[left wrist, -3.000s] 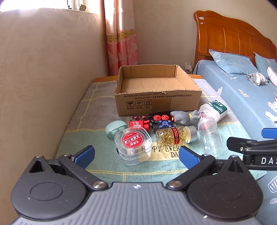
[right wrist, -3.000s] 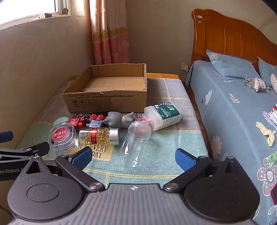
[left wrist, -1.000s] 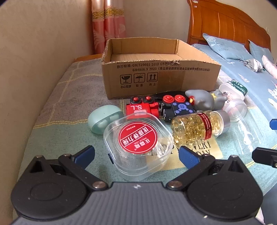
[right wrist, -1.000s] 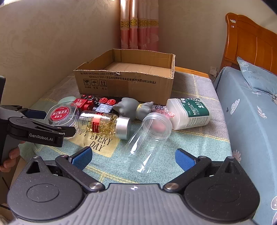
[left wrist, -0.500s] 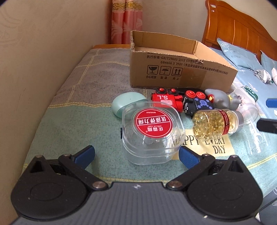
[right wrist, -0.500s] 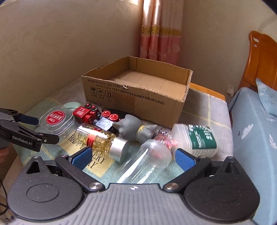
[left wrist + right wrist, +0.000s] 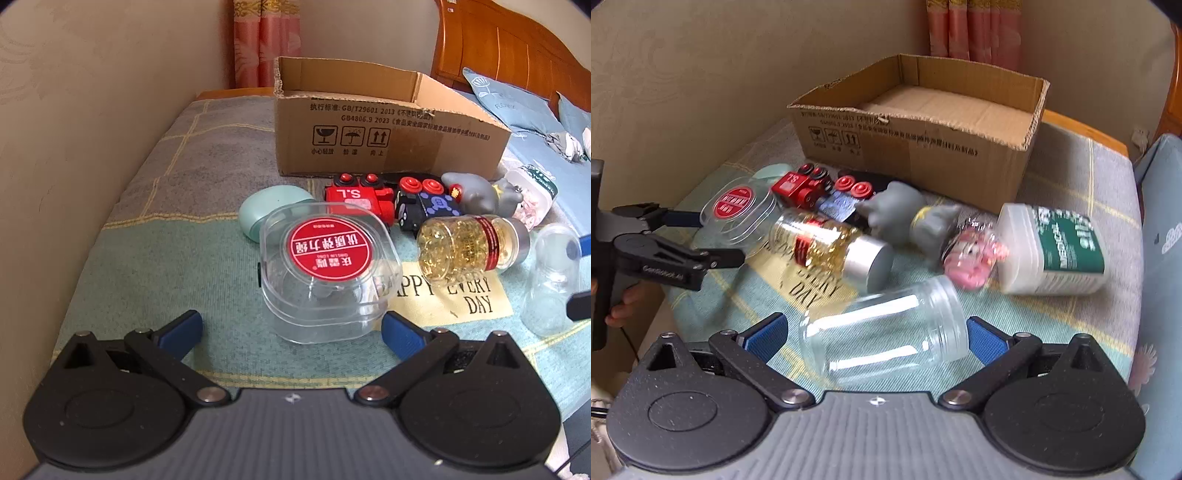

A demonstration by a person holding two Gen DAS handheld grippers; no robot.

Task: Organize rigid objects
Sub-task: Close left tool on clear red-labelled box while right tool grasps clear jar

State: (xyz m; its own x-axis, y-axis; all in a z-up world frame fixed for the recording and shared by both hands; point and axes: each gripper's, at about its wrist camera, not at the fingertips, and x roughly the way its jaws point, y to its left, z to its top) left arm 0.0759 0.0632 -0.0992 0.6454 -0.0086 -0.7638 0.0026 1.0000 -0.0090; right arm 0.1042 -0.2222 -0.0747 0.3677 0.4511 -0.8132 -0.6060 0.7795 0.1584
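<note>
left jaws spread | clear case [image 7: 328,273] just ahead | right jaws spread | empty jar [image 7: 882,332] between

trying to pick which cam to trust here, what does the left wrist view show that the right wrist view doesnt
Only the left wrist view shows the mint case whole and the bed's blue pillow.

Only the right wrist view shows the pink toy, the white bottle's full label, the box floor, bare as far as it shows, and the left gripper from outside, open.

Both show the cardboard box, the red-labelled clear case, the capsule bottle, the grey figure and the clear jar between the open right gripper's fingers.
</note>
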